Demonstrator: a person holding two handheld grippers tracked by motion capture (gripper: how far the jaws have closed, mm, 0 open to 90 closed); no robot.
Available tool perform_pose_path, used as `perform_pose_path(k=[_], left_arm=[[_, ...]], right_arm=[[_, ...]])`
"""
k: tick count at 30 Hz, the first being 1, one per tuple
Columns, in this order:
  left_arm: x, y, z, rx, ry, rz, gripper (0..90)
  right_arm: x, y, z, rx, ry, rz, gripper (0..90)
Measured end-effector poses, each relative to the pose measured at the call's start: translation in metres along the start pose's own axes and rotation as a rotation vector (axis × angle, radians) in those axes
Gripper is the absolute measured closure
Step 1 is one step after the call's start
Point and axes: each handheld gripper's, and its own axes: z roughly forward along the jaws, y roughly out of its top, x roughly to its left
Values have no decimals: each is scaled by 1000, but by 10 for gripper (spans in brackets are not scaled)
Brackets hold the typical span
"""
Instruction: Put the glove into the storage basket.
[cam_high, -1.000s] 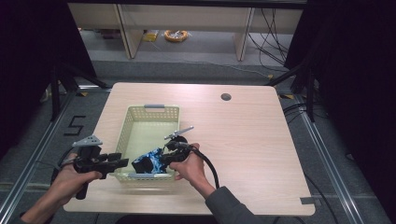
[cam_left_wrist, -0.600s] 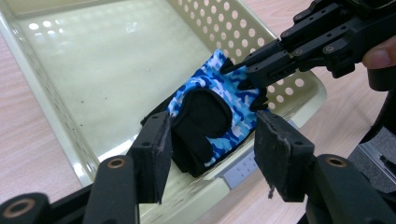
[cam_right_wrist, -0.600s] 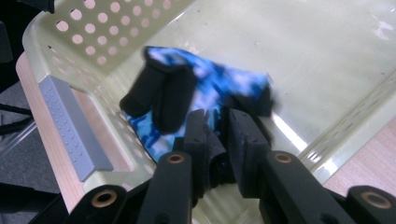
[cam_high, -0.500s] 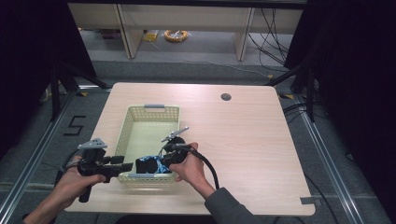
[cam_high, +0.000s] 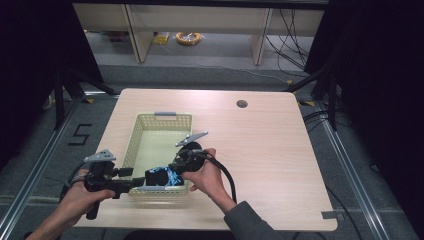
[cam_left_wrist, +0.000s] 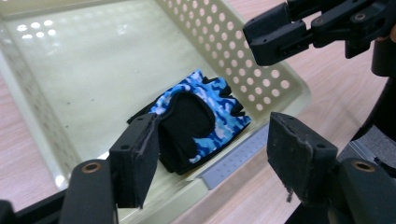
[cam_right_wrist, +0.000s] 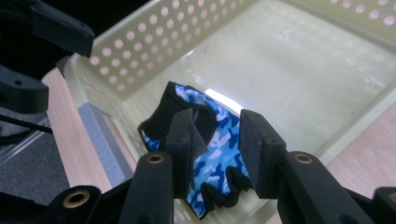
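Observation:
A blue camouflage fingerless glove with black palm patches lies on the floor of a pale yellow perforated basket, in its near corner. My left gripper is at the basket's near left rim. In the left gripper view its jaws stand wide apart, have just been opening, and hold nothing; the glove lies beyond them. My right gripper reaches into the basket from the right. Its jaws have just been opening and hover over the glove without pressing on it.
The basket has a grey label plate on its near rim and stands on a light wooden table. A round cable hole is at the table's far side. The right gripper's cable loops beside the hand.
Both hands have stayed at the basket's near end. The glove rests in the same near corner of the basket.

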Motion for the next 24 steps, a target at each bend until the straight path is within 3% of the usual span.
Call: perform_pose_path(k=[8, 16, 17, 21, 23, 24], left_arm=[[-12, 2, 2, -23, -39, -7, 308], [-26, 3, 9, -30, -74, 27, 294], [-28, 3, 11, -32, -81, 28, 293], [-37, 2, 18, -26, -108, 43, 290], [-41, 1, 22, -23, -111, 47, 290], [-43, 1, 24, -24, -116, 51, 289]], right_arm=[[-6, -9, -23, -54, -4, -6, 584], [-19, -24, -45, -91, 26, 22, 527], [-22, -26, -47, -103, 20, 8, 526], [-27, -35, -60, -126, 14, 28, 523], [-30, -39, -65, -150, 4, 10, 520], [-30, -40, -68, -154, 11, 28, 518]])
